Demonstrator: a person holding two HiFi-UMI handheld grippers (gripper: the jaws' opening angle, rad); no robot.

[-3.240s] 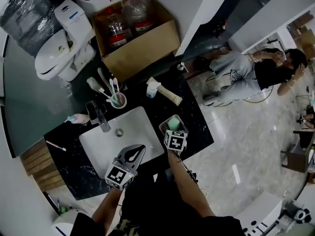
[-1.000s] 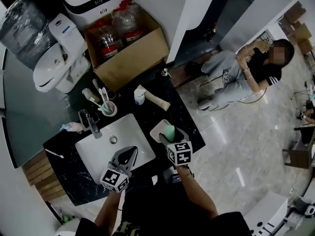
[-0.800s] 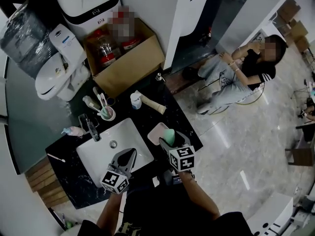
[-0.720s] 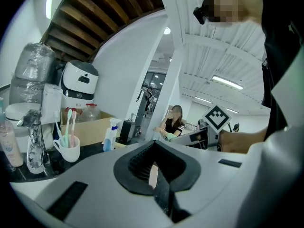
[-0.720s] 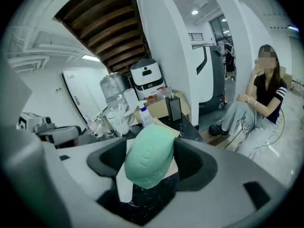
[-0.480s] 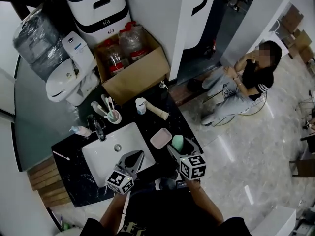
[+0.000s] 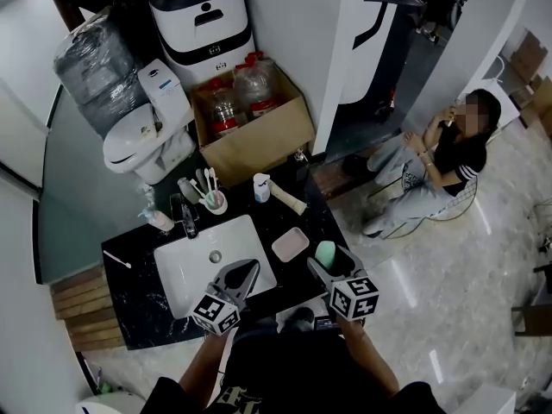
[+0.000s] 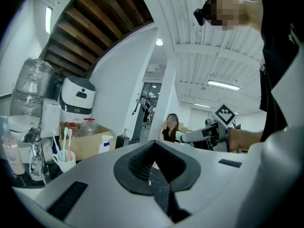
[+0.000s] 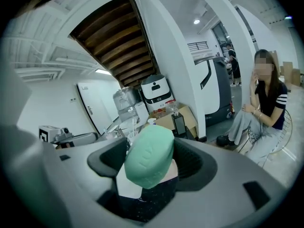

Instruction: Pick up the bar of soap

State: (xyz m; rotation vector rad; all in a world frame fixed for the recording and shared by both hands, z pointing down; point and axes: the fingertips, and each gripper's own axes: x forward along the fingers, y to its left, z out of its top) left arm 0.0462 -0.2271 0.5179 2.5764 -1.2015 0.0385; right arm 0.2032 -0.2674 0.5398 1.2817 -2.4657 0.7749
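Soap had risen off its dish since the earlier frames: pickup looked done.
Right gripper [image 7: 328,257] held the green soap [image 9: 148,156] clamped between its fingers, up and right of the empty dish [image 7: 291,244] on the counter [image 7: 142,304]. Left gripper [image 7: 246,270] hung by the near edge of the sink [image 7: 194,266], fingers closed on nothing. Little seemed left but keeping hold.

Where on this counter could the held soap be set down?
The pink soap dish is empty; bare counter lies between it and the lying tube. Left of the sink, in front of the loose toothbrush, is free too. Crowded: behind the sink, round faucet and toothbrush cup.
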